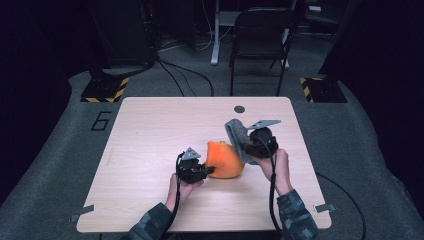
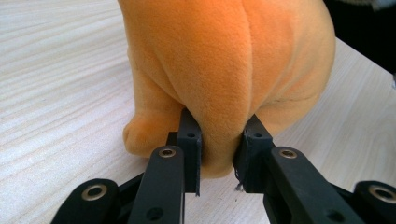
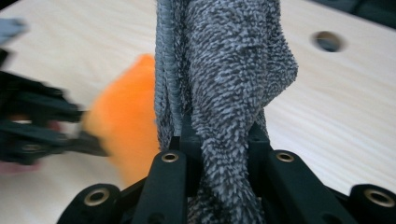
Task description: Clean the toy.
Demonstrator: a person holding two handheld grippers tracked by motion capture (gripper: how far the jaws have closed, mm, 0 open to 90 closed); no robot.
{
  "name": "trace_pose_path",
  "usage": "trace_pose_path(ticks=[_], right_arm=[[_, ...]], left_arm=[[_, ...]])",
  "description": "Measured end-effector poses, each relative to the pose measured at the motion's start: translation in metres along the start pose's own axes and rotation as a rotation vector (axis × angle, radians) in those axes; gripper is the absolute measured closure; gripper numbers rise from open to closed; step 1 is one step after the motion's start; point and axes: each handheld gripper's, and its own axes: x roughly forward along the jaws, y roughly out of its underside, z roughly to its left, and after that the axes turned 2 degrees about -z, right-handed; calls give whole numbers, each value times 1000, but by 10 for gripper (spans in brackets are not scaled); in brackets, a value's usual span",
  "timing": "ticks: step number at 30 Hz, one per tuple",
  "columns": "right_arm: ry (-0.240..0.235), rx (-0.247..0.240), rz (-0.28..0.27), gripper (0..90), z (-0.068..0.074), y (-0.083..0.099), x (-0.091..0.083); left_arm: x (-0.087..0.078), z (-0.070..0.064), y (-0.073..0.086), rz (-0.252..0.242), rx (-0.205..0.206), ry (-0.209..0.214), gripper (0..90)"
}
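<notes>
On the light wooden table [image 1: 150,130], an orange plush toy [image 1: 225,160] sits a little right of the middle, nearer the person's edge than the far edge. The left gripper [image 1: 209,171] comes at it from the left, held in the person's left hand [image 1: 182,189], and its jaws are nearly closed, pinching a fold of the plush fabric low on the toy; in the left gripper view the orange plush toy [image 2: 224,65] bulges above the two black pads and rests on the wood. The right gripper [image 1: 246,142], held in the right hand [image 1: 277,167], stands just beside the toy's right side and grips a grey fuzzy cloth [image 1: 236,134], which rises upright above the jaws. In the right gripper view the grey fuzzy cloth [image 3: 224,74] is clamped between jaws drawn close together, with a ribbed hem along its left edge, and the toy shows blurred just behind it to the left. A small round hole [image 1: 239,109] lies in the table near its far edge, beyond the cloth.
</notes>
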Motion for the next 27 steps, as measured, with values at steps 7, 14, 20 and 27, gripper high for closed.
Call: trace_pose_path(ticks=[7, 14, 20, 27], right_arm=[[-79, -77, 59, 748, 40, -1, 24], [24, -160, 108, 757, 44, 6, 38], [40, -153, 124, 765, 37, 7, 39], [35, -125, 136, 764, 23, 8, 35]], left_arm=[[2, -8, 0, -6, 49, -44, 697], [5, -13, 1, -7, 116, -65, 700], [5, -12, 1, -7, 117, -62, 716], [5, -11, 1, -10, 111, -53, 729]])
